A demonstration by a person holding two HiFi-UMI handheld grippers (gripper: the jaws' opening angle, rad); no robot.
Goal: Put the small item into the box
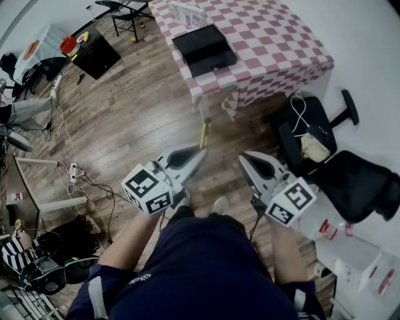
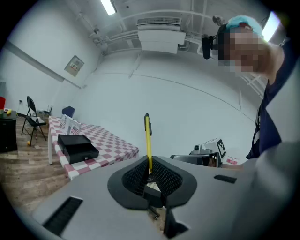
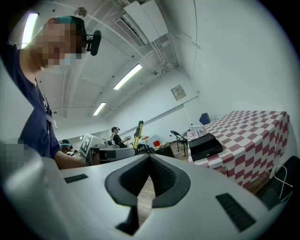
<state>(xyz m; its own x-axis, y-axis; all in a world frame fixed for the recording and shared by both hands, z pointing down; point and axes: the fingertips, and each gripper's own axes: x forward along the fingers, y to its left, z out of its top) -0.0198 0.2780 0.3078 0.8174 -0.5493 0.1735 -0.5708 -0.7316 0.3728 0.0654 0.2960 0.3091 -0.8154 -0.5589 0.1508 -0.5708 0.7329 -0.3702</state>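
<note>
Far to the left of the table, a low black cabinet stands on the brown wooden plank floor. Nearer the person and well short of the table, the left gripper has its jaws pressed together on the lower end of a slim yellow pen with a black clip. The left gripper view shows this pen rising almost upright from between the ribbed black pads, its black end uppermost. In the head view the pen points toward the table's near corner but hangs over the floor, apart from the cloth.

The table is a rectangular one under a red-and-white checked cloth. On its left part lies a flat black rectangular box, whose top looks closed. A small striped white card stands on the table just behind the box. The pen is well apart from the box.

The right gripper is held beside the left one, also short of the table and over the floor. In the right gripper view its jaws meet at the tips with nothing between them, and only floor shows through the gap lower down. That view also shows the box on the table. To the right of the table's near end stands a black office chair.
</note>
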